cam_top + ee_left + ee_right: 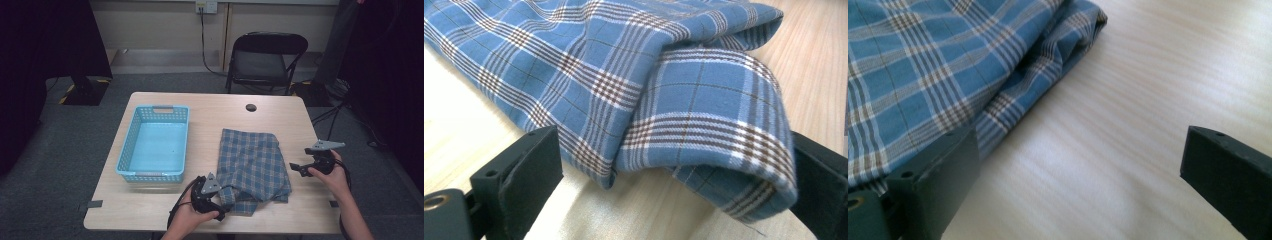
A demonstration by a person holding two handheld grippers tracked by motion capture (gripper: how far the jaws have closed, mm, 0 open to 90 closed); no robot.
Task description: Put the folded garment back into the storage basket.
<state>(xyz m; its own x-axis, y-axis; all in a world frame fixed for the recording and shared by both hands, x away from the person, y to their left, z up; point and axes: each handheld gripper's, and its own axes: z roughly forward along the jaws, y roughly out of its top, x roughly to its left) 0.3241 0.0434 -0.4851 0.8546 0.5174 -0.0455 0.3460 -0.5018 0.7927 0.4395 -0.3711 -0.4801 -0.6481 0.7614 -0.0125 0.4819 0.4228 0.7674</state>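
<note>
**Cloth folded, basket still bare**

While the plaid cloth (pixel 254 162) lies folded on the table (pixel 150 205), at 3 o'clock from the basket (pixel 129 145), no grasp is made. Its near corner is straddled by the released left gripper (pixel 220 202); the right gripper (pixel 296 169) is held released beside its edge. Gripping and transfer are judged outstanding.

You have a soft woven cloth (pixel 254 162) at centre frame, blue plaid, matt, with a fine visible weave in the left gripper view; the table (pixel 210 210) under it is pale wood-look laminate, smooth with a faint sheen; the basket (pixel 127 150) at centre left is light-blue perforated plastic, slightly glossy; your left gripper (pixel 219 202) and right gripper (pixel 296 168) look like matt black plastic.
</note>
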